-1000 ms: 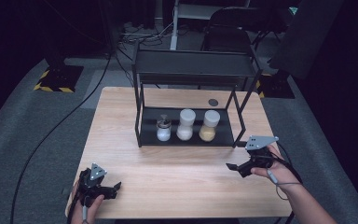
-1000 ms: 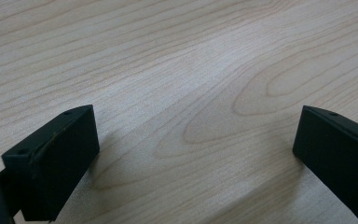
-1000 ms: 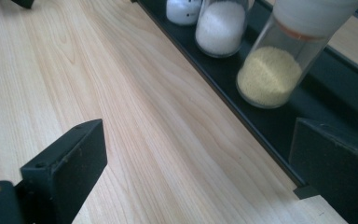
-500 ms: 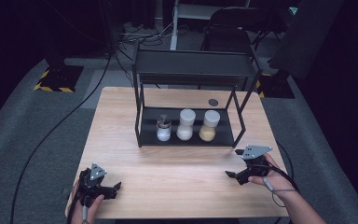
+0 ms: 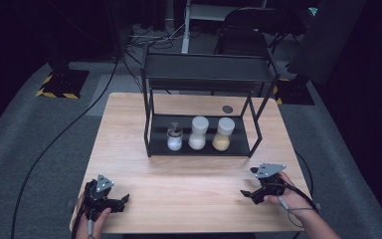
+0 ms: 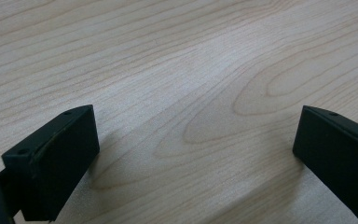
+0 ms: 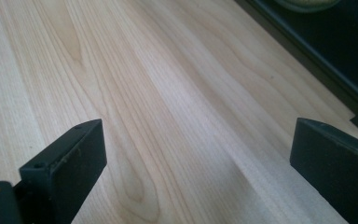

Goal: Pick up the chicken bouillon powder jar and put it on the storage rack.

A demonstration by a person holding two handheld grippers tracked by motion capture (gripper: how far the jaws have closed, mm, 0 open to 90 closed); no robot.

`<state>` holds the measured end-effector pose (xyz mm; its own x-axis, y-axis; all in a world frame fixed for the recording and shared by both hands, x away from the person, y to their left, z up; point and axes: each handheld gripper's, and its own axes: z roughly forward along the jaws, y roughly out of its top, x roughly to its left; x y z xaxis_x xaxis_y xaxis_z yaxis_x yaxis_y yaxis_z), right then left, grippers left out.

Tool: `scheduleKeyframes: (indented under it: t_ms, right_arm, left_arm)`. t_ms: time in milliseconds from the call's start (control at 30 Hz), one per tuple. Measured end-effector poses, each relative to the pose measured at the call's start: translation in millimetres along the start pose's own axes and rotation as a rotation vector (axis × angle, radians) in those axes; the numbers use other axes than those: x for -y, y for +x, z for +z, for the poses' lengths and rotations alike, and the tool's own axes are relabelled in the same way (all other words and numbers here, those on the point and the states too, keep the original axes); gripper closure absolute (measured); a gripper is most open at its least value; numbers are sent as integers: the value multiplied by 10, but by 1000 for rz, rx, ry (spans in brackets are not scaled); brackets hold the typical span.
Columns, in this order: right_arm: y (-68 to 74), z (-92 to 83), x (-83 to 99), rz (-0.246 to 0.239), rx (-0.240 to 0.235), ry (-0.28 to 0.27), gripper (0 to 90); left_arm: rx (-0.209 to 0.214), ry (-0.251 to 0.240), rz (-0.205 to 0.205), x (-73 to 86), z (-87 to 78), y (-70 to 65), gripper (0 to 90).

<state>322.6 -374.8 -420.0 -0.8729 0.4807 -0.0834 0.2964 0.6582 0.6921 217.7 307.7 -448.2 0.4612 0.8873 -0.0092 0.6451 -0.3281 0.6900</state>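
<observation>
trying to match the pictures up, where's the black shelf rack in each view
high view: black shelf rack stands mid-table, three jars on its bottom tray.
left gripper view: not in it.
right gripper view: its bottom tray edge crosses the top right corner.
shared landmark: the light wooden table.

Three jars [image 5: 198, 134] stand on the black rack [image 5: 151, 124]; both tongs rest near the table's [image 5: 129, 129] front edge.

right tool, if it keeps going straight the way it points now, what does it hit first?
The right tool is open and tilted down at the bare table, so it likely meets the wood first. If it skimmed flat, the way looks free; the rack sits off to the side. Depth is unclear.
</observation>
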Motion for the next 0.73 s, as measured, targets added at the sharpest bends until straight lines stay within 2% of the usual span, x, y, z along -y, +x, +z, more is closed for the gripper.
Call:
scheduleKeyframes:
  t_ms: [300, 467, 533, 733]
  right_arm:
    - [-15, 122, 96, 1, -27, 28, 25]
    - [-48, 139, 198, 56, -45, -2, 12]
    - [-43, 150, 270, 61, -43, -31, 0]
    - [-43, 150, 270, 61, -43, -31, 0]
  left_arm:
    - [0, 0, 0, 0, 0, 0, 3]
    - [0, 0, 0, 0, 0, 0, 3]
    - [-1, 0, -1, 1, 0, -2, 3]
    - [-2, -1, -1, 1, 0, -4, 3]
